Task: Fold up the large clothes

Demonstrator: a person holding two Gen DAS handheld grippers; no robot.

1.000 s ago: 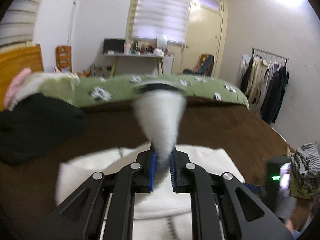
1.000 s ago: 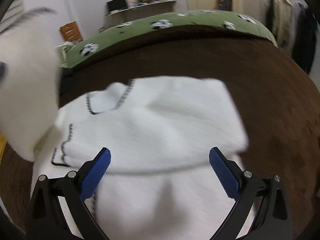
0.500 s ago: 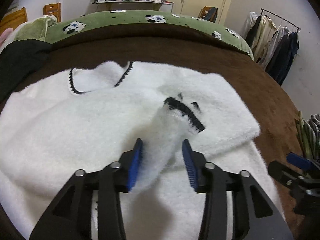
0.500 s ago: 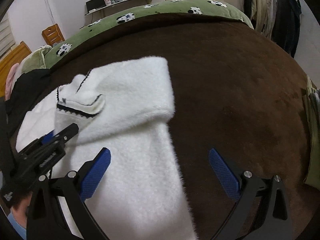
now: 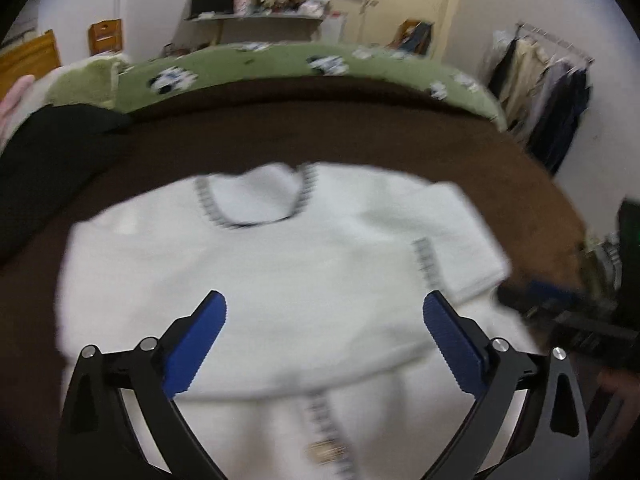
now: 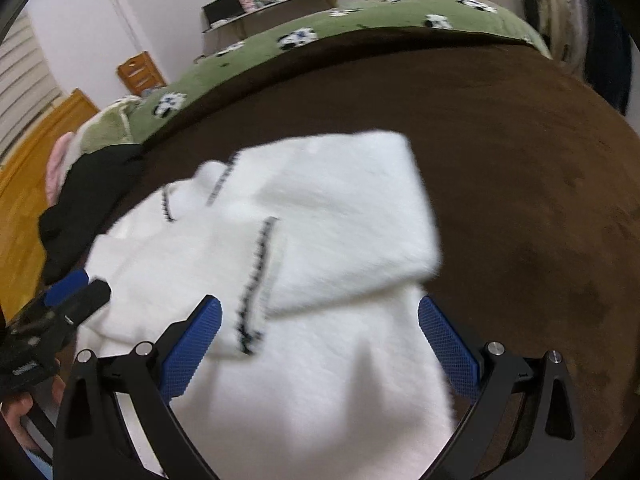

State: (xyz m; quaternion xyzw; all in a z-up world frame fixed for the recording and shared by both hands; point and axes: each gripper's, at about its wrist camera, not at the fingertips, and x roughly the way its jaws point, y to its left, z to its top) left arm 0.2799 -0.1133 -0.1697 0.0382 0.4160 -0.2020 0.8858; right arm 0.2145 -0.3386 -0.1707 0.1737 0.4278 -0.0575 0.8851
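Note:
A white fluffy sweater (image 5: 280,264) with black trim lies flat on the brown bedspread (image 5: 360,128), neckline away from me. One sleeve is folded across its chest, the cuff (image 6: 256,280) with its black edge lying loose. My left gripper (image 5: 324,336) is open and empty above the sweater's lower part. My right gripper (image 6: 320,344) is open and empty above the sweater's (image 6: 328,216) right side. The left gripper (image 6: 64,300) also shows at the left edge of the right wrist view.
A black garment (image 5: 44,152) lies at the bed's left. A green cow-print blanket (image 5: 304,68) runs along the far edge. A clothes rack (image 5: 544,92) stands at the right, a shelf (image 5: 256,16) at the back wall. Folded striped clothes (image 5: 600,256) sit at the right.
The left gripper carried the sleeve over the chest, opened and let it go, then drew back. The right gripper stayed open and shifted over the sweater's right side.

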